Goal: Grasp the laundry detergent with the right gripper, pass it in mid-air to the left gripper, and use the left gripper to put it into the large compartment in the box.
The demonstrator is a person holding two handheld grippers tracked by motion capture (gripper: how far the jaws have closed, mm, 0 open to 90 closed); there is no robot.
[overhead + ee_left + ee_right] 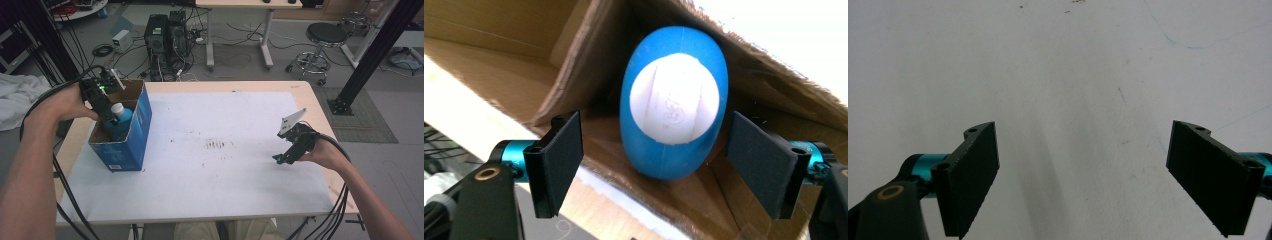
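One blue bottle (672, 102) sits in one cardboard box (131, 134), right between your left tool's (664, 165) spread jaws w/o contact; left gripper view adds its white cap (673, 96), right tool (1100, 175) released over bare tabletop (1058, 75).

At the left of the high view stands a blue-sided cardboard box (134, 131) with a plain brown inside, holding a blue plastic bottle (120, 121) with a white round cap (117, 107). The white table sheet (220, 165) carries dark scuff marks at centre frame. Both grippers have black jaws on turquoise metal fittings.
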